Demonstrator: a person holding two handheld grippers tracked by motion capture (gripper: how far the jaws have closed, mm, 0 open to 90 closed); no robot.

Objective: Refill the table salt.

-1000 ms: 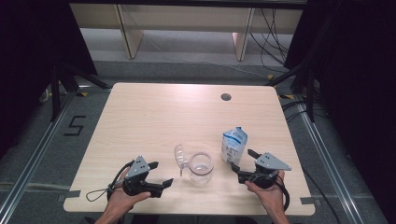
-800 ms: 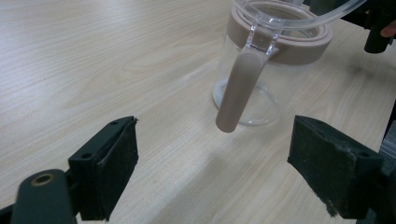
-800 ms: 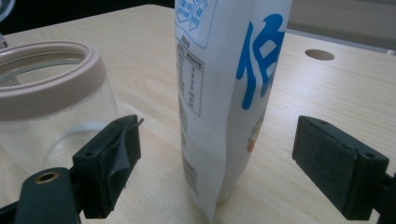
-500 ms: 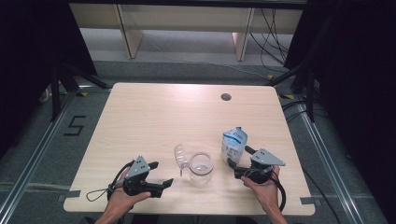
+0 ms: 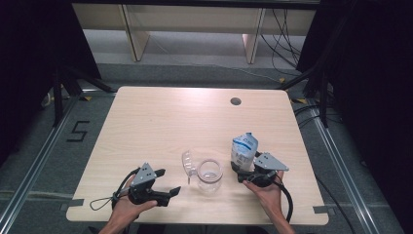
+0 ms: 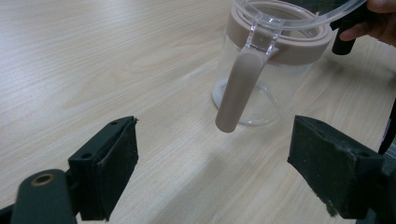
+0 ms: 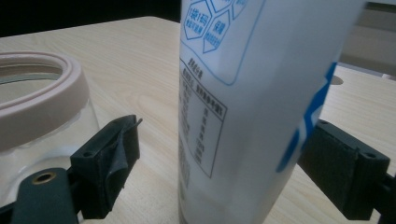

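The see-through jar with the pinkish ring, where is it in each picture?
High view: the jar stands near the table's front edge, between the two hand-held grippers.
Left gripper view: upper right, beyond the open jaws, its hinged lid flipped up.
Right gripper view: far left edge, beside the white pouch.
Shared landmark: the jar's pinkish rim.

Wooden table [image 5: 160,126] from above: clear jar [image 5: 210,176] near the front edge; white pouch [image 5: 244,151] upright just right of it; left gripper [image 5: 168,193] and right gripper [image 5: 242,171] flanking them.
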